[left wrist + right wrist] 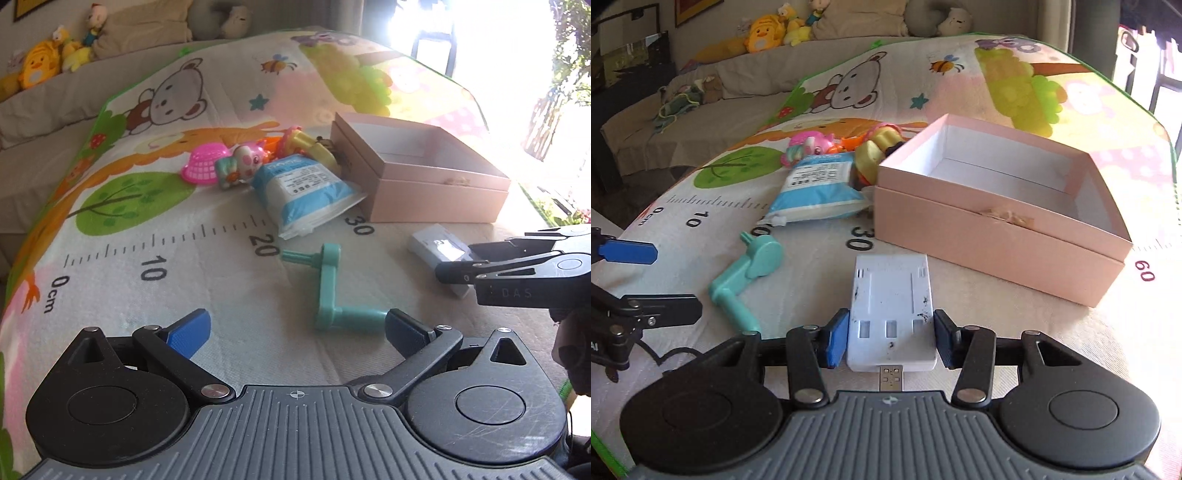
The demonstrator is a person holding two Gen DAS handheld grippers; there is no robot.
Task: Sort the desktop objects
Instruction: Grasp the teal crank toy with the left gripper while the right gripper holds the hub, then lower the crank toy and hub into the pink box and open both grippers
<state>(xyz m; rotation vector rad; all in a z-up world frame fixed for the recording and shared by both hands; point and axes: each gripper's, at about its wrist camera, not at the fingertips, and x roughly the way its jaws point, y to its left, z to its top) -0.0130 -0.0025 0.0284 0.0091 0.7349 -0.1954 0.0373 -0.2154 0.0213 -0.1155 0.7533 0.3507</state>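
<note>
Right gripper pinching white plastic adapter by its flat near sides, near the pink box; light, stiff, slick; left gripper spread wide beside teal crank.

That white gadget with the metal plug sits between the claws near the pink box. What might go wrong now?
The right gripper holds the white USB device only at its near end, so it could tip or slip when lifted. Carried low, it might bump the pink box wall. The left gripper, open beside the teal crank, could nudge it.
</note>
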